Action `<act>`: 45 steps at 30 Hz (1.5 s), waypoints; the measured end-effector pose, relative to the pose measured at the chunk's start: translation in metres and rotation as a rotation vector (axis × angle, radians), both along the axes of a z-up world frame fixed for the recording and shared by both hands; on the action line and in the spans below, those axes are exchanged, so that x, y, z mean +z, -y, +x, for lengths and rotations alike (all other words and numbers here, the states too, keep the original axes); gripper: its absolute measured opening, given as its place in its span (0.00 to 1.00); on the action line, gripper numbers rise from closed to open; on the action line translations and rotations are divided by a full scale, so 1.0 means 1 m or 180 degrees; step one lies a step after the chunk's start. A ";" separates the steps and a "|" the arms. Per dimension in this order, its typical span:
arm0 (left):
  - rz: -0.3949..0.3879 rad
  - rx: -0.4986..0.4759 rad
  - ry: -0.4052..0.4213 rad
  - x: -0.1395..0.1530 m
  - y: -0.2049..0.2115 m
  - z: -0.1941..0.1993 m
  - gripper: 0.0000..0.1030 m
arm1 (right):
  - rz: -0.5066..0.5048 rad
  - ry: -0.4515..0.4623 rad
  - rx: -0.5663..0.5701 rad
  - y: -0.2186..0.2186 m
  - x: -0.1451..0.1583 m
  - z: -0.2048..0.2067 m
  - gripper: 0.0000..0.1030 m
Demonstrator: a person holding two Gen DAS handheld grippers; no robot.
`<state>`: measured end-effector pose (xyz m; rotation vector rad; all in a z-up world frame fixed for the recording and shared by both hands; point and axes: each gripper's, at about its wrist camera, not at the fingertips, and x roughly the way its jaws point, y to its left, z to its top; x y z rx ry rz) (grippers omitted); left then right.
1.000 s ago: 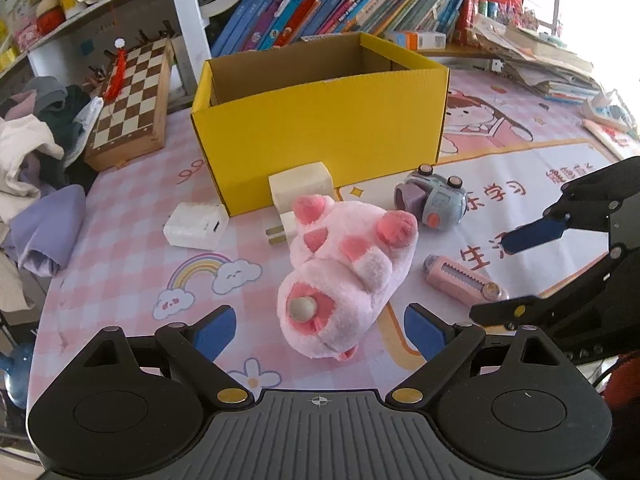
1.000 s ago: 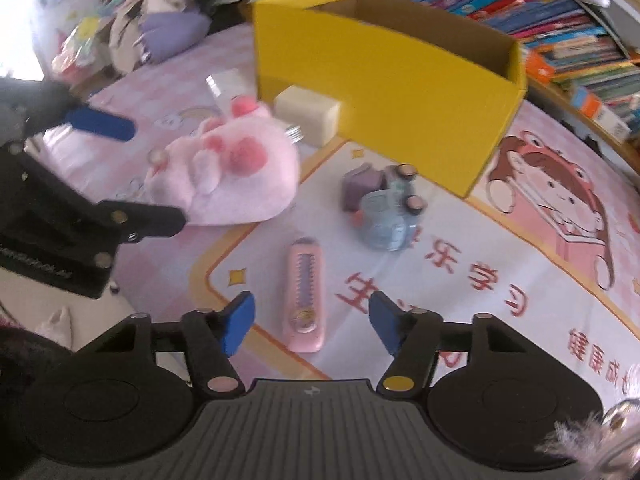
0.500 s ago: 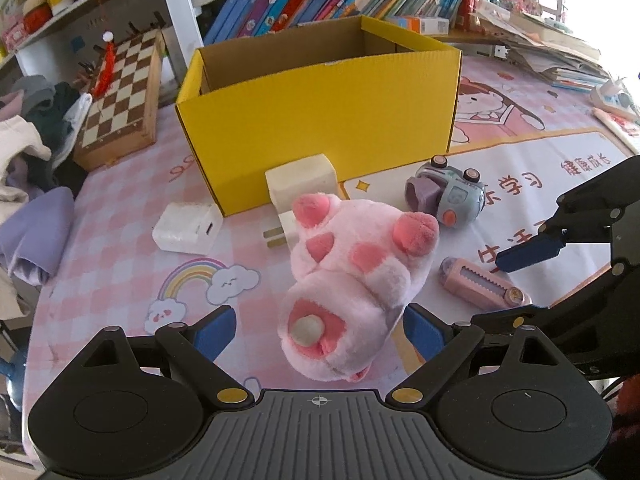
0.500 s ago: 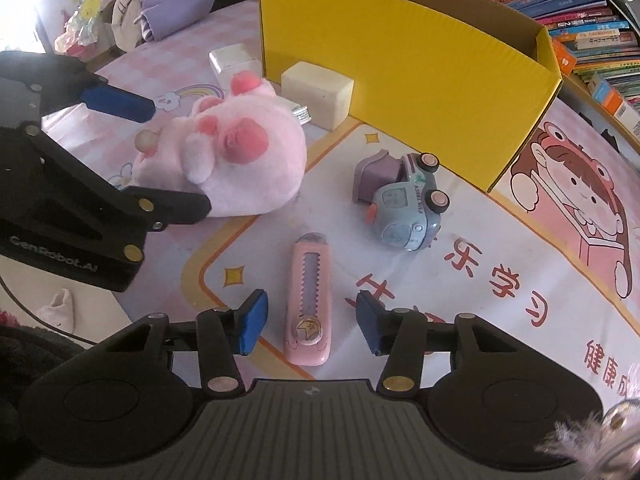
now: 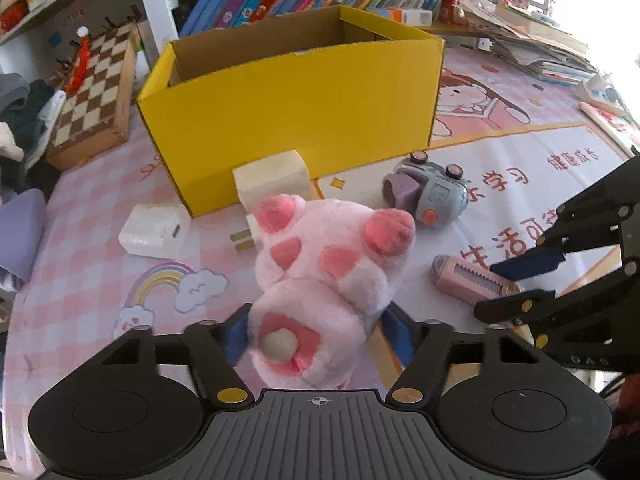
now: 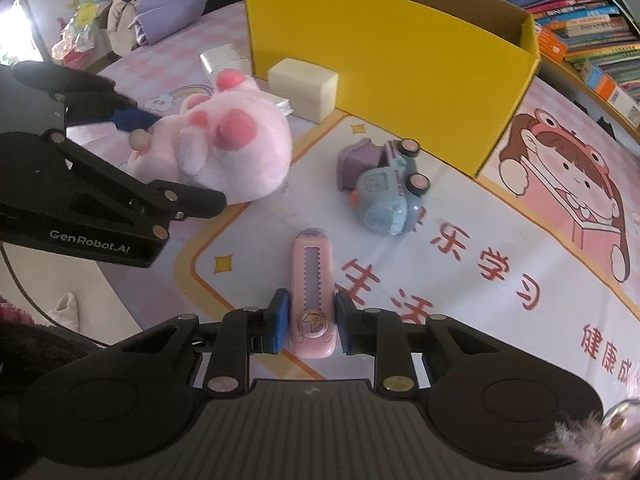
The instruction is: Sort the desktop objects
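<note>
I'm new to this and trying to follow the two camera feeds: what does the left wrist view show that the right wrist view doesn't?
Only the left wrist view shows the brown-and-white wooden chessboard and the left hand-held gripper from behind, its jaws just closed on the fluffy pink plush toy.

Only the right wrist view shows the right hand-held gripper, jaws just closed, gripping the pink plastic utility knife, plus the cartoon girl print.

Both show the yellow cardboard box, the blue-grey toy car and the cream block-shaped plug adapter.
</note>
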<state>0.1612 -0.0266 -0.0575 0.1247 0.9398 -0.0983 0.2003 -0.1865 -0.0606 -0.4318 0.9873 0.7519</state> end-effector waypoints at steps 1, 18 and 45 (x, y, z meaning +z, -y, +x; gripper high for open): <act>-0.0015 -0.0003 0.0001 0.000 0.000 -0.001 0.58 | 0.0001 -0.0002 -0.0009 0.001 0.000 0.000 0.23; -0.0215 0.0071 0.0273 0.032 -0.006 -0.022 0.47 | 0.0238 0.0059 -0.0068 0.010 0.026 0.000 0.22; -0.0309 0.0228 0.0815 0.088 -0.015 -0.003 0.46 | 0.0754 0.0567 -0.0022 0.014 0.100 0.053 0.22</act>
